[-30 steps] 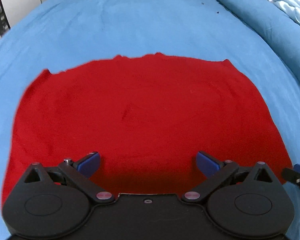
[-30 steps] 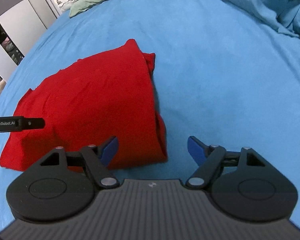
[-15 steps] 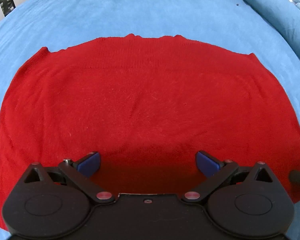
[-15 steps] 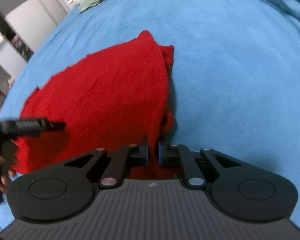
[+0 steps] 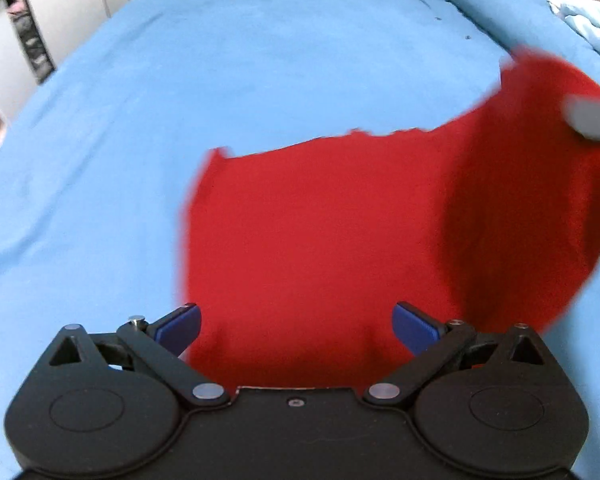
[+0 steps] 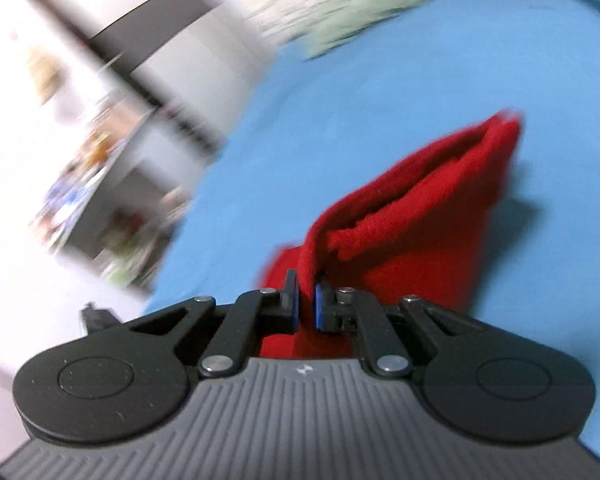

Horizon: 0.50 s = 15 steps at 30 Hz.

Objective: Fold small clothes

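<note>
The red garment (image 5: 319, 240) lies on the blue bed (image 5: 260, 80), its right edge lifted off the sheet. The right tongs (image 6: 304, 304) pinch that raised fold between clenched fingers. The left tongs (image 5: 296, 328) hover spread wide over the near hem, holding nothing.

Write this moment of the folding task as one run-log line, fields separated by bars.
right gripper: shut on red garment, edge lifted | left gripper: open, over garment | surface: blue bedsheet | fold unfinished

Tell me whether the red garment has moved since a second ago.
Yes. The right gripper has shut on the red garment and lifted its right side off the blue bedsheet, curling toward the left.
</note>
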### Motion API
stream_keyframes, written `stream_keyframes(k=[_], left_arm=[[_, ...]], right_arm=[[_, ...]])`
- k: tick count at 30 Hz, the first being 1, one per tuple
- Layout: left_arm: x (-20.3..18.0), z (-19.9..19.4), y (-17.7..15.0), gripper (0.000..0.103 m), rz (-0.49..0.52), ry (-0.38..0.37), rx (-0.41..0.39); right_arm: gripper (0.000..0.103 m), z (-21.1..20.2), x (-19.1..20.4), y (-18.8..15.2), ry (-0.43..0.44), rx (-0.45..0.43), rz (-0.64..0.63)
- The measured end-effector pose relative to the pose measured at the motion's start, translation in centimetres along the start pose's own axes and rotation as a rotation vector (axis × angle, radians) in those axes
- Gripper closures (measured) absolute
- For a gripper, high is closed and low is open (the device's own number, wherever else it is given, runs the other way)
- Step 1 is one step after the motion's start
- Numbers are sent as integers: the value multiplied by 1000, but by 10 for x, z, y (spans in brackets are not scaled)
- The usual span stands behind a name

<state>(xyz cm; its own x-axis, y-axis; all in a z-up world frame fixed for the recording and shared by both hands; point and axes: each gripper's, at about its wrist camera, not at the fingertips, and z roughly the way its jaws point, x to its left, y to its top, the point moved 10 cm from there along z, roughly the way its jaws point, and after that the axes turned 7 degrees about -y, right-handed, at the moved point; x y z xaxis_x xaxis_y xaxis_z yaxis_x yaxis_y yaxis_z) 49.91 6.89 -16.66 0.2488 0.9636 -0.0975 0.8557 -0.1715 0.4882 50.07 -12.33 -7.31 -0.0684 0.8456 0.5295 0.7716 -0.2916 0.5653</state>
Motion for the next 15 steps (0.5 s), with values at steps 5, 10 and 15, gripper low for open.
stream_keyframes(k=[5,10,15], left_arm=[[63,-7,-59,0,-42,1,36],[87,2,-110,0,-90,-27,69],[78,-2,-110,0,-101,-67,35]], right_arm=[[81,106,98,-79,101,243,-252],[80,189,107,-168,4,419,-387],[52,181,113,-171,35,420,-396]])
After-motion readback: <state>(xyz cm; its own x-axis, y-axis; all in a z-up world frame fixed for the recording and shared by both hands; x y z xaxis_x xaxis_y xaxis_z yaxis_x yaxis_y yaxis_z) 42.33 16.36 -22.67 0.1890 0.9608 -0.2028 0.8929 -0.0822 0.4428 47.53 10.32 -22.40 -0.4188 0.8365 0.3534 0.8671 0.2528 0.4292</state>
